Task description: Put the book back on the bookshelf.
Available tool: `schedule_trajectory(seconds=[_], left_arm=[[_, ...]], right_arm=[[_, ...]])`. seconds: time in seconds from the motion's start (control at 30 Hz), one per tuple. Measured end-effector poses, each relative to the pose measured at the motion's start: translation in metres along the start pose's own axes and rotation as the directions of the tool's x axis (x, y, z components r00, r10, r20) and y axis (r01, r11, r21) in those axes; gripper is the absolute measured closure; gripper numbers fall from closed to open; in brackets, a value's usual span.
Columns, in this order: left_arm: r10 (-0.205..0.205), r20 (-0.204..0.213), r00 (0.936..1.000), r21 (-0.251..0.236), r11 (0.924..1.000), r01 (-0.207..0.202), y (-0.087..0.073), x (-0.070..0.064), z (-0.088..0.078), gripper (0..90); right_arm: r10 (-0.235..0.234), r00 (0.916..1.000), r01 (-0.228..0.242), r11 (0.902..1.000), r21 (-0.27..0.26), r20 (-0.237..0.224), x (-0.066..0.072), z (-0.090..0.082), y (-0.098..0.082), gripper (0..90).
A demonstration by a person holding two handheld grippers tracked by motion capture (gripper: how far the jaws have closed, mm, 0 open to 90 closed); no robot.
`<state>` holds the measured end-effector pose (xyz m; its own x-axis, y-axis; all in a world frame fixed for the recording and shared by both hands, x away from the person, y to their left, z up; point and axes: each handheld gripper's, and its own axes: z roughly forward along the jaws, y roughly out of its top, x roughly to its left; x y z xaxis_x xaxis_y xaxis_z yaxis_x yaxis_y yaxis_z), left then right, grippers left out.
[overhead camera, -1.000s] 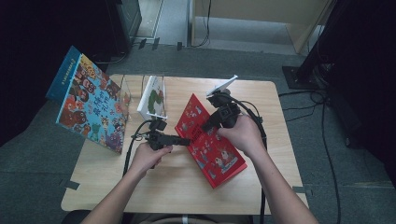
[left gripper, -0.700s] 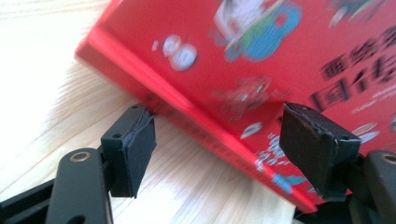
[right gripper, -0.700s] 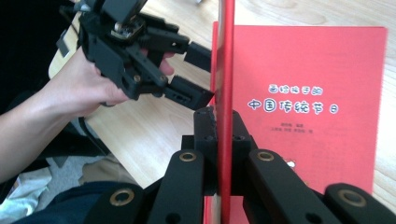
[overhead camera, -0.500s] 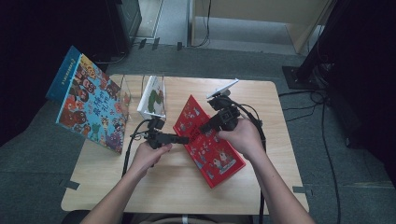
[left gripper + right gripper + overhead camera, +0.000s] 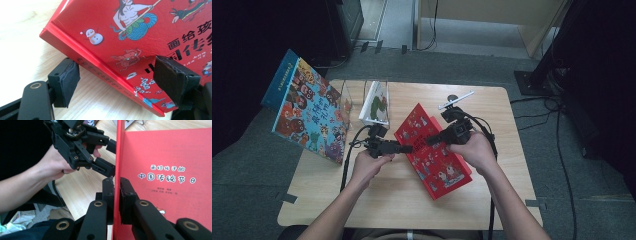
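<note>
A red picture book (image 5: pixel 437 160) lies slanted on the wooden table (image 5: pixel 492 200), its left edge raised. My right gripper (image 5: pixel 432 141) is shut on the thin edge of its cover, and in the right gripper view both pads (image 5: pixel 125 187) press the red board (image 5: pixel 170 157). My left gripper (image 5: pixel 404 148) reaches in from the left at the book's spine. Its jaws have just been opening and now stand wide at either side of the spine corner (image 5: pixel 100 62), with the pads (image 5: pixel 67 82) clear of the book. The same open gripper (image 5: pixel 111 157) appears in the right gripper view.
A large colourful book (image 5: pixel 309 112) leans at the table's left edge. Beside it a clear stand (image 5: pixel 349 95) holds a white and green book (image 5: pixel 374 104). Black cables (image 5: pixel 349 155) trail from both grippers. Bare tabletop lies in front of the hands.
The right gripper has tipped slightly, still holding the red book. The left hand stays at the book's left edge, and the book has hardly shifted.
</note>
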<state>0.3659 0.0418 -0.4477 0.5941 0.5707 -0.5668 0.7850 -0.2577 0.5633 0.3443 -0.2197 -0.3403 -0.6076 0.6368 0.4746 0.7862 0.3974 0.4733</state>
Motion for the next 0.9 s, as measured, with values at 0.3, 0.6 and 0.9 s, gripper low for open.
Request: schedule_trajectory(seconds=[0.3,0.6,0.9], left_arm=[[0.024,0.001,0.9997,0.003,0.9997,-0.024,0.001,0.005,-0.003,22.2],[0.014,0.071,0.9974,-0.045,0.9989,-0.011,0.005,0.012,-0.012,16.1],[-0.023,0.191,0.9813,-0.036,0.9989,0.03,0.009,0.013,-0.008,8.8]], right_arm=[[-0.046,0.9982,0.044,0.9978,-0.049,-0.038,-0.008,0.006,-0.01,85.4],[-0.042,0.9978,0.039,0.9972,-0.064,-0.051,-0.011,0.0,-0.01,88.5],[-0.07,0.9946,0.064,0.9954,-0.072,-0.077,-0.008,0.003,-0.01,88.5]])
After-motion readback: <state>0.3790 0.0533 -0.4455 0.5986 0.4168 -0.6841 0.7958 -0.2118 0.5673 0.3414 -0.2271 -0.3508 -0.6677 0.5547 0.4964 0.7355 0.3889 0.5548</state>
